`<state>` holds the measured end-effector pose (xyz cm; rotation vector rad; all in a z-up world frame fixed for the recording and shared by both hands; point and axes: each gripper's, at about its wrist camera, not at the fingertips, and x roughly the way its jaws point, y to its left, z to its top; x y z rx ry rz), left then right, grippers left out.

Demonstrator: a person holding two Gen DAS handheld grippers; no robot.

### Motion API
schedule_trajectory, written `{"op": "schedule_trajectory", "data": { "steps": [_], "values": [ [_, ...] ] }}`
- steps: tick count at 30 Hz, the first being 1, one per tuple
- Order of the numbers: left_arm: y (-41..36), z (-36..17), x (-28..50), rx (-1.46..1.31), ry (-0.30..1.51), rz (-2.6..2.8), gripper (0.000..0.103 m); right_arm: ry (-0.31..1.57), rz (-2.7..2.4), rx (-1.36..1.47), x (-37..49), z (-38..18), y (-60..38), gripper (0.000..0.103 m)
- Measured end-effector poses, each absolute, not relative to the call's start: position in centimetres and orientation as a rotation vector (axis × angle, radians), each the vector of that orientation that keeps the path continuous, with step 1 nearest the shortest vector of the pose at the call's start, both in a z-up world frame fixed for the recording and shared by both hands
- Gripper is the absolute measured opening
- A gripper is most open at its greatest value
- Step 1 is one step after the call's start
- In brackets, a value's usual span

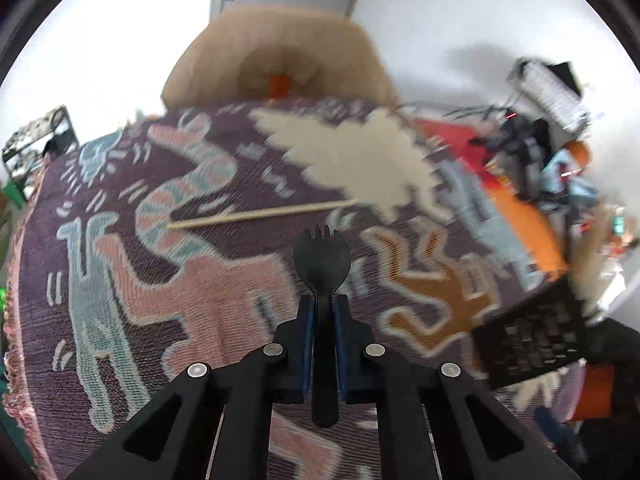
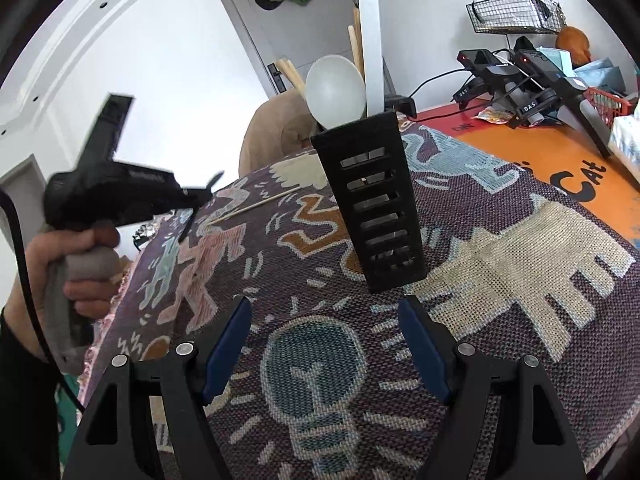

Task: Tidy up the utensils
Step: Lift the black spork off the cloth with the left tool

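Observation:
My left gripper (image 1: 322,312) is shut on a black spork (image 1: 322,260), its pronged head sticking out past the blue pads above the patterned cloth (image 1: 200,280). A wooden chopstick (image 1: 260,214) lies on the cloth beyond it. The black slotted utensil holder (image 2: 378,204) stands upright in the right wrist view, holding a white spoon (image 2: 335,90), a white flat handle (image 2: 372,48) and wooden sticks (image 2: 354,46). My right gripper (image 2: 324,328) hangs open just short of the holder, nothing between its pads. The left gripper (image 2: 200,208) shows at the left, in a person's hand (image 2: 80,264).
A tan chair back (image 1: 276,60) rises behind the table. Charging docks with devices (image 2: 516,80) and a red basket (image 2: 608,102) sit on the orange surface (image 2: 540,148) at the right. A wire basket (image 2: 516,12) hangs on the wall. The holder (image 1: 528,344) appears blurred at lower right.

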<state>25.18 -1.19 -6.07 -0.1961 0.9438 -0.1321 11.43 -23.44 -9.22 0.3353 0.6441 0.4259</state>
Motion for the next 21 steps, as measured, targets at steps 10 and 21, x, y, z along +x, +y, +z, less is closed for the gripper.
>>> {"op": "schedule_trajectory", "data": {
  "steps": [10,21],
  "values": [
    [-7.6,0.7,20.7,-0.165,0.696,-0.372,0.010,0.622,0.428,0.348,11.2,-8.2,-25.5,0.076],
    [-4.6,3.9,19.0,-0.223,0.584,-0.372,0.010,0.595,0.556,0.140,12.7,-5.1,-19.2,0.061]
  ]
}}
